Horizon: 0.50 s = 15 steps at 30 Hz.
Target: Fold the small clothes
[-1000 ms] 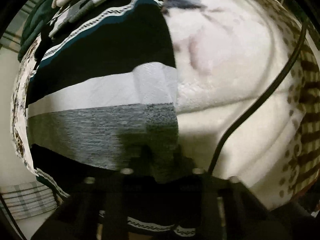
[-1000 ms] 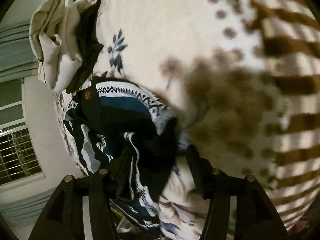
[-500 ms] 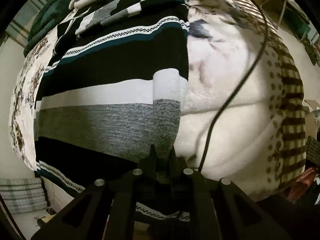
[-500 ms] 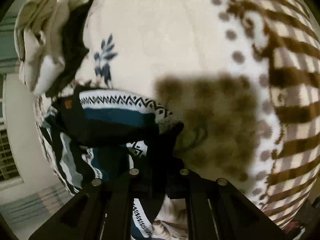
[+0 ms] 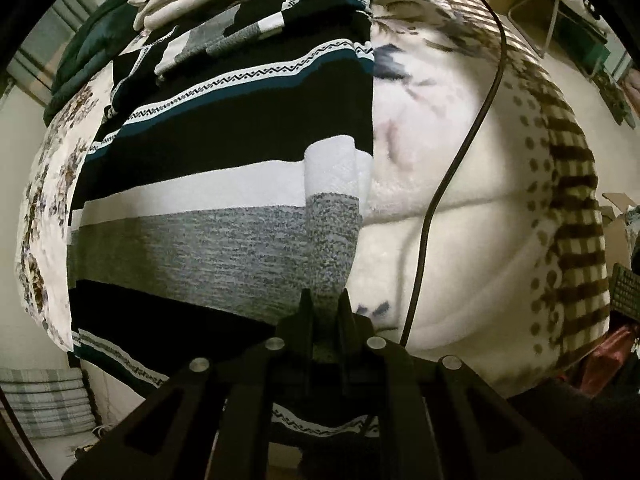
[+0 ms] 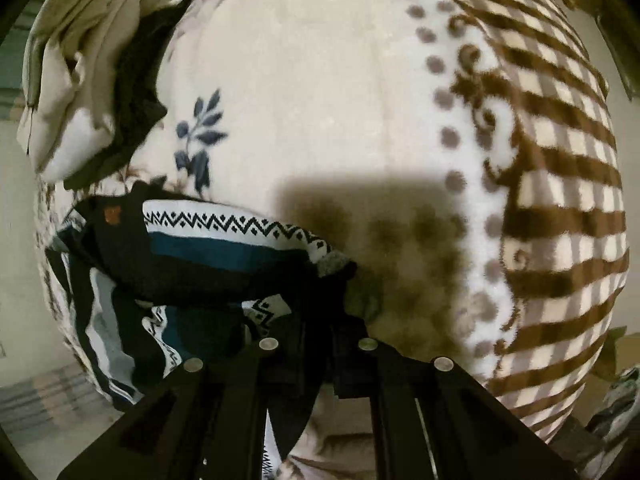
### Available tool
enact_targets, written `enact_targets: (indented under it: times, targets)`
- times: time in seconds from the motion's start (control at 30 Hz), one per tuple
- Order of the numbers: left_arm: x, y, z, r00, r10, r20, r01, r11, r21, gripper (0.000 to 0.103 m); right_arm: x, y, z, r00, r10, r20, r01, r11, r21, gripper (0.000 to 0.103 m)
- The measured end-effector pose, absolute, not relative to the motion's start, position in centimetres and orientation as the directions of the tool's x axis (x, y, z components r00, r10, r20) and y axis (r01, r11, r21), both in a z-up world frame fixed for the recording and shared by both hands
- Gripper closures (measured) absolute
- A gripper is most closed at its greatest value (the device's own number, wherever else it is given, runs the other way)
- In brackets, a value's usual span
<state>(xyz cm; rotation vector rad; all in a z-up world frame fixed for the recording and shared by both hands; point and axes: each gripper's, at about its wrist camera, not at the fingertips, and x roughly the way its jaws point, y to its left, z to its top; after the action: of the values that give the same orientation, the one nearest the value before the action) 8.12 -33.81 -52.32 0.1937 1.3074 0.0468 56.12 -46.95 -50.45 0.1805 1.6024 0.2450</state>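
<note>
The striped sweater (image 5: pixel 224 184) lies spread on the cream blanket (image 5: pixel 472 240) of a bed, and in the left wrist view its long axis runs away from the camera, from the near hem toward the far end of the bed. Its bands of black, white, grey and teal with a zigzag pattern go across this axis, from left to right. The right side edge of the garment is folded over, so a narrow doubled strip of white and grey lies along that edge. The left gripper (image 5: pixel 325 300) has its two fingers drawn close together on the grey band at the near right corner, pinching the cloth between them. In the right wrist view the other end of the striped sweater (image 6: pixel 224 256) is bunched and lifted in folds, and the right gripper (image 6: pixel 320 320) is closed on a dark fold of it. A black cable (image 5: pixel 460 160) crosses the blanket beside the garment. Some pale folded clothes (image 6: pixel 68 80) lie farther on the bed, near the edge, apart from the sweater.
</note>
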Motion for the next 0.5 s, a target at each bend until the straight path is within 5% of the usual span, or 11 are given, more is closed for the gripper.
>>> enact_targets:
  times: [0.3,0.5]
  targets:
    - [8.4,-32.6,-52.6,0.258,0.11,-0.96,0.048,0.991,0.127,0.091,56.8,-46.8,-51.2,-0.104,0.273,-0.956,-0.029,0.96,0.277,0.092]
    - [8.2,-30.8,-52.6,0.218,0.076,-0.973,-0.033,0.997,0.071,0.078,55.6,-48.9,-49.5,-0.146,0.365,-0.919,-0.022,0.928,0.372,0.045]
